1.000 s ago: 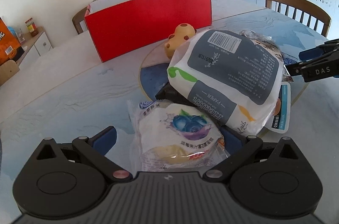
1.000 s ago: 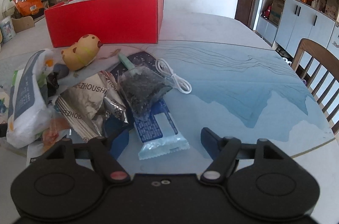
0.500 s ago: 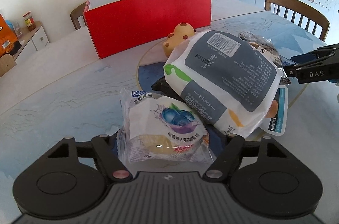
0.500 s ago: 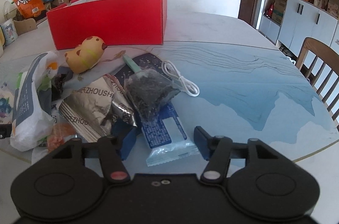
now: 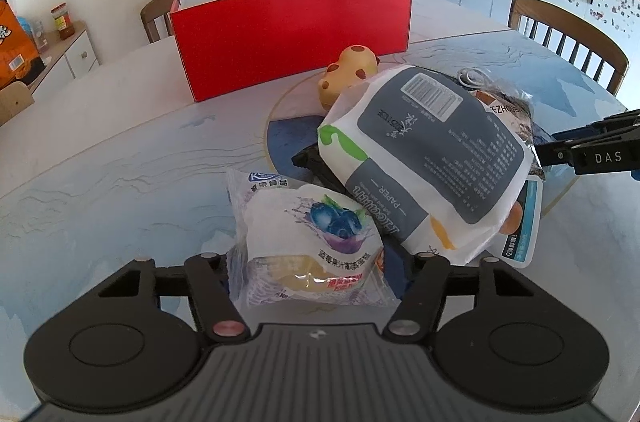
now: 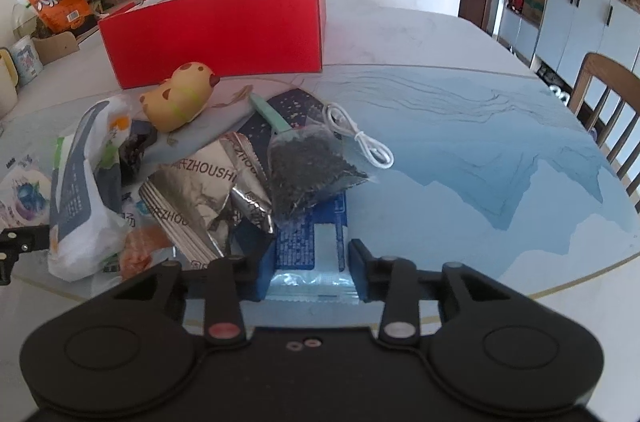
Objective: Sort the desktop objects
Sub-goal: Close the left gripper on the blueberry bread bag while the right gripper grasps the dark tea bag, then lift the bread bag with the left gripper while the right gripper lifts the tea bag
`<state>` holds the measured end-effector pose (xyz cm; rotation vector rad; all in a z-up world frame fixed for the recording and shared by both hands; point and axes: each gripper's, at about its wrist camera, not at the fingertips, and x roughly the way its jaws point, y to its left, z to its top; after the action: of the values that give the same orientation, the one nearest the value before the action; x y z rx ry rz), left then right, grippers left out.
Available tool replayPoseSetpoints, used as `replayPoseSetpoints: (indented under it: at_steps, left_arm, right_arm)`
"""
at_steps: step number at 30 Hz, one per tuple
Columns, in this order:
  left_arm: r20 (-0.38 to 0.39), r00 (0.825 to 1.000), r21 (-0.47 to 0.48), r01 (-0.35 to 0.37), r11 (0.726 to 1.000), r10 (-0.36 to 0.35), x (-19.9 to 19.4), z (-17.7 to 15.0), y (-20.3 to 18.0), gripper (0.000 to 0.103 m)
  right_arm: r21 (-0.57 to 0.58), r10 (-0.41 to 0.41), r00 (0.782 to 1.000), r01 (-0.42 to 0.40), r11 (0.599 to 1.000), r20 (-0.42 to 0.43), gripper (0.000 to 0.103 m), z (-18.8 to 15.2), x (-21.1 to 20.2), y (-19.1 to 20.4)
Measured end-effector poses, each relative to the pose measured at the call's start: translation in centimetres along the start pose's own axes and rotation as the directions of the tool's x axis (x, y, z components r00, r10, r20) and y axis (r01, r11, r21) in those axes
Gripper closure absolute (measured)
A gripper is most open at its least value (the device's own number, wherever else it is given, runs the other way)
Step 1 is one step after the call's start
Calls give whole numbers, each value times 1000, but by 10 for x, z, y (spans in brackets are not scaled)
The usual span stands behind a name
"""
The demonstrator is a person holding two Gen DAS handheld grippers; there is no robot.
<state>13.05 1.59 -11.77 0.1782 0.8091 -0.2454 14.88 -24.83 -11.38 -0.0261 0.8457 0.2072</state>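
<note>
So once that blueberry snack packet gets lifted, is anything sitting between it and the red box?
Nothing tall. The blueberry snack packet sits between the left hand-held gripper fingers, whose jaws have just been closing. Bare table leads straight to the red box; the tissue pack and yellow toy lie off to the right.

Box [image 5: 296, 34] behind the pile, duck toy [image 5: 352, 72] before it, tissue pack [image 5: 424, 158] overlapping pastry packet [image 5: 312, 242], cable [image 6: 360, 138] right
</note>
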Motion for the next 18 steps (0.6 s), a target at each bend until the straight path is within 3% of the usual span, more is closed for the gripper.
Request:
replayPoseSetpoints:
  at_steps: [8, 10, 18]
  left_arm:
    - [3, 1000, -2, 2, 1000, -2, -4, -2, 2, 42]
    - [8, 1000, -2, 8, 1000, -8, -4, -2, 2, 43]
    - [16, 1000, -31, 6, 1000, -6, -6, -2, 4, 46]
  right_arm:
    - [-31, -10, 1000, 11, 999, 21, 59, -3, 2, 1]
    - [-27, -10, 1000, 10, 1000, 24, 64, -3, 1, 0]
    - [8, -4, 999, 4, 1000, 43, 66, 1, -9, -5]
